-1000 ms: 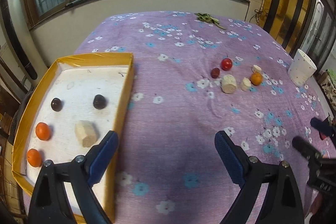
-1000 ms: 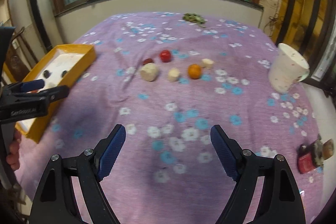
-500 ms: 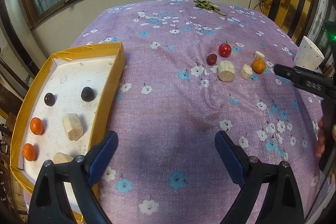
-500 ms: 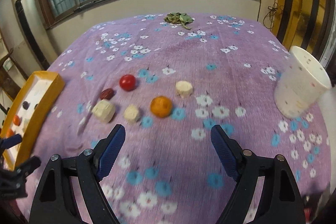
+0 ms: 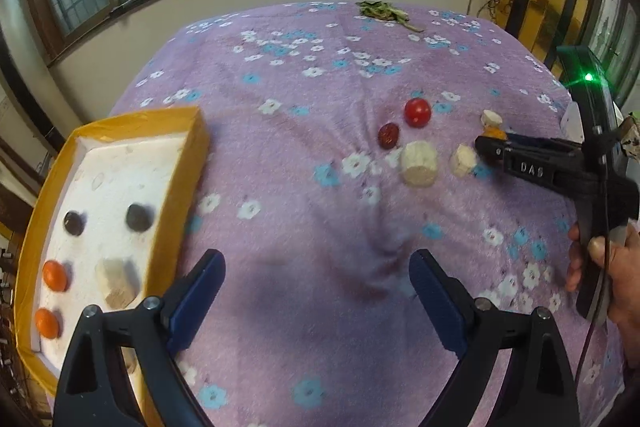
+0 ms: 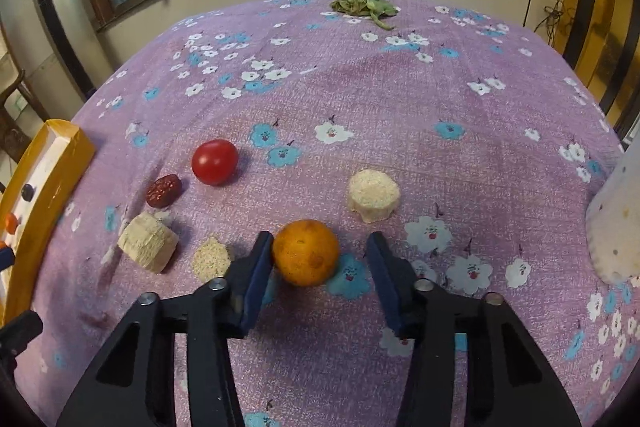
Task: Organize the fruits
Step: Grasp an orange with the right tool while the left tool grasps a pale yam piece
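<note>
Purple floral cloth (image 6: 400, 99) covering the table. Yellow tray (image 5: 192, 163) sitting at its left edge, holding two oranges, two dark fruits and a pale chunk. White cup (image 6: 616, 227) standing at right. Left gripper (image 5: 316, 287) hovering wide open over bare cloth, nothing between the jaws. Right gripper (image 6: 316, 259) has just been closing around the orange (image 6: 306, 253): left pad touching it, right pad still showing a gap, so not clamped. Tomato (image 6: 215, 161), date (image 6: 163, 190) and three pale chunks lying near the orange.
</note>
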